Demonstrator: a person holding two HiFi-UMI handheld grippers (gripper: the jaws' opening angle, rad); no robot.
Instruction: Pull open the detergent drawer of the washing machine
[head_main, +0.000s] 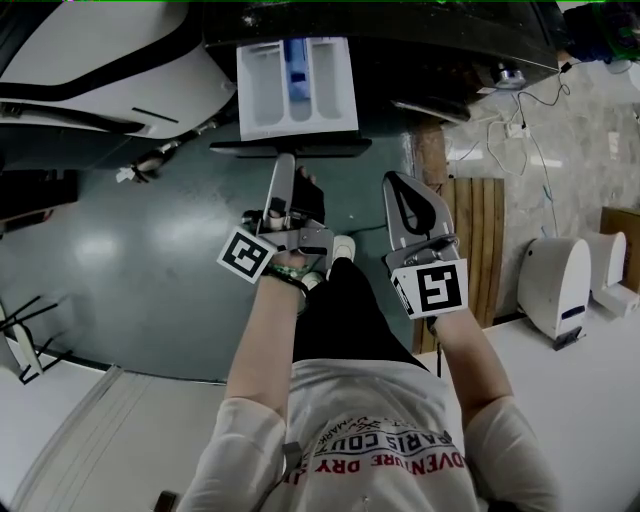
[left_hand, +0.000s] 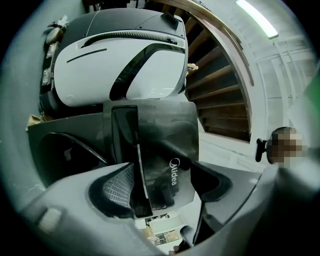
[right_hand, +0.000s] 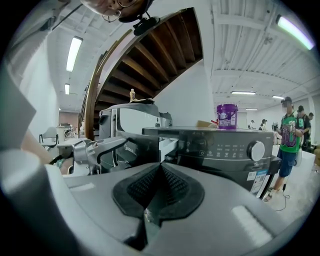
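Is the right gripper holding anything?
No, the right gripper has its jaws pressed together with nothing between them.

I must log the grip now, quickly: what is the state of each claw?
Left claw: open; the drawer front stands between its jaws, not gripped.
Right claw: closed, holding nothing.

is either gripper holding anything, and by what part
Nothing is held. The left gripper stands open around the detergent drawer front panel, pads not pressing it; the right gripper is shut and empty.
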